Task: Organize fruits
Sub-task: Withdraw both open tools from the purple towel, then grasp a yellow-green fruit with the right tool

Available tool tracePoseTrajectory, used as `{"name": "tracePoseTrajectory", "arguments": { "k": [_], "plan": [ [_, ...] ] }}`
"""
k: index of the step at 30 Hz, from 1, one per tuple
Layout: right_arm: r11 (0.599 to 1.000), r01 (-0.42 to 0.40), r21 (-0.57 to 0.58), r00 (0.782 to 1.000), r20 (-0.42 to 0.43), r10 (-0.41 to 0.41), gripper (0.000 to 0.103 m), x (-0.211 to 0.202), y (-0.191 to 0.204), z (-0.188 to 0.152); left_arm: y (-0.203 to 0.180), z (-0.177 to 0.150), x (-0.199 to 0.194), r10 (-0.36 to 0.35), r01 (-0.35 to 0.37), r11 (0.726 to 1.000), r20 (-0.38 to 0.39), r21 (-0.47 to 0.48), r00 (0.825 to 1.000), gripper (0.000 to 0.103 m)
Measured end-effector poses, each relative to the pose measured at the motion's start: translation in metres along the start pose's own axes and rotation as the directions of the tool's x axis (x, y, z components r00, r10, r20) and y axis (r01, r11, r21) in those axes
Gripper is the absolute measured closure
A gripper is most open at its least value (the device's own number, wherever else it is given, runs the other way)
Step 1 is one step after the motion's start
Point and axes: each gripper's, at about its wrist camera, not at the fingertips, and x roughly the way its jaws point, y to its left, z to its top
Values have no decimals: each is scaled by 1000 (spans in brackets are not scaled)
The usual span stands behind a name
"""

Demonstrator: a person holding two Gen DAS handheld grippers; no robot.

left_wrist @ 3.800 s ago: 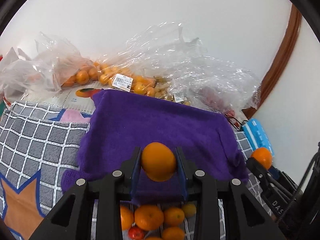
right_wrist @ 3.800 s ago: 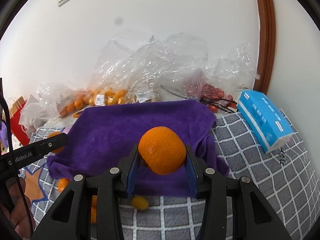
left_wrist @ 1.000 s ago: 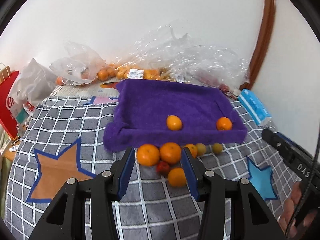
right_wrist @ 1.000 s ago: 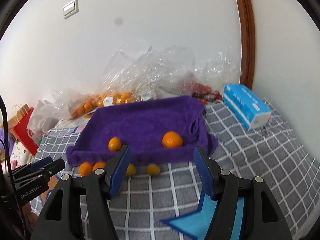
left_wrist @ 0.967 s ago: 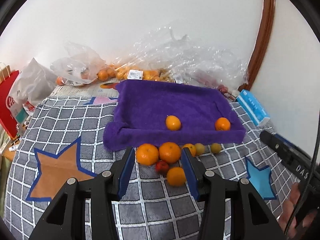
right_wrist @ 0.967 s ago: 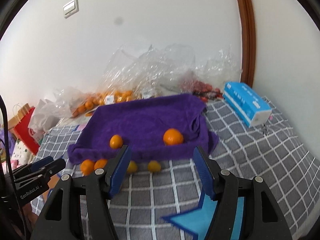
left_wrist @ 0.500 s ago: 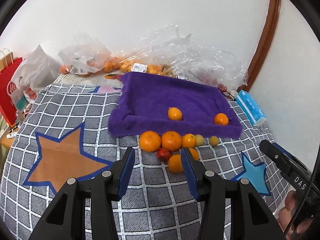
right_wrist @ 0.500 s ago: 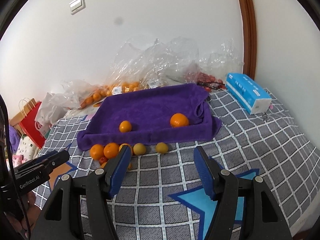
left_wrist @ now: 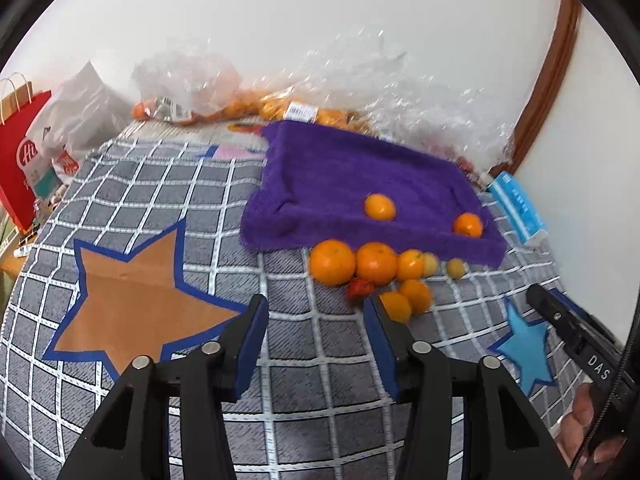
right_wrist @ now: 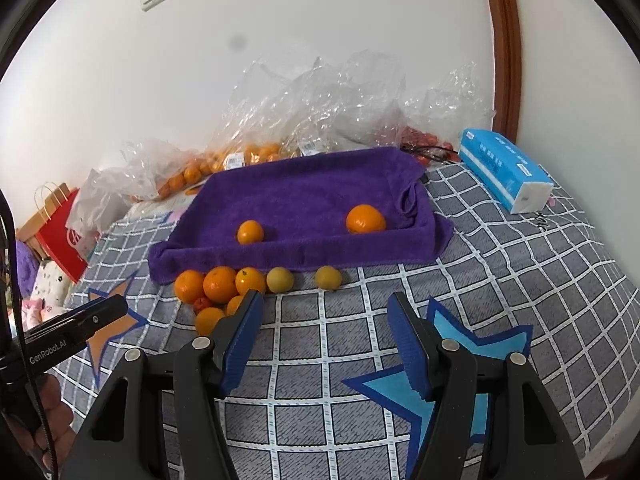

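Observation:
A purple towel-lined tray [left_wrist: 340, 168] [right_wrist: 304, 192] lies on a grey checked cover, with two oranges on it [left_wrist: 380, 207] [left_wrist: 467, 225]. In front of its near edge sits a cluster of several oranges [left_wrist: 332, 261] [right_wrist: 219, 283], a small red fruit [left_wrist: 359, 287] and two pale yellow fruits [right_wrist: 280, 279] [right_wrist: 328, 277]. My left gripper [left_wrist: 315, 304] hovers short of the cluster, its jaws opening with nothing between them. My right gripper [right_wrist: 325, 300] stands open and empty, just in front of the yellow fruits.
Clear plastic bags of oranges [left_wrist: 280, 108] pile against the wall behind the tray. A blue tissue box [right_wrist: 505, 168] lies to the right. A red paper bag [left_wrist: 20, 152] stands at far left. Orange and blue star patches mark the cover.
The oranges that both grippers held earlier now lie on the towel. Both grippers have drawn back and lower. In the left view the fruit has shifted right.

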Motion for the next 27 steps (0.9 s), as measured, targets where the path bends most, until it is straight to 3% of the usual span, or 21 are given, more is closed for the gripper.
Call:
{"name": "tracePoseTrajectory", "arguments": {
  "k": [8,13,18,23,27],
  "plan": [
    [999,21,-32,1000,-20,-21,53,24,5,-4,25,-3,20,17,-18,999,-44,-35,999,49],
    [997,45,-55,997,-55,-48,74,47,6,-8,38,-2,35,32,-36,998,-74,-58,997,49],
    [998,26,-58,996,-85,-31,75,67,3,-4,44,-3,51,74,-78,996,-86,-44,994,49],
    [997,20,-69,994,-108,-27,75,87,4,3,46,-8,47,66,-69,995,-38,-66,997,49],
    [997,13,-81,993,-117,-22,75,100,7,5,38,-13,48,98,-98,995,-21,-2,995,49]
  ]
}}
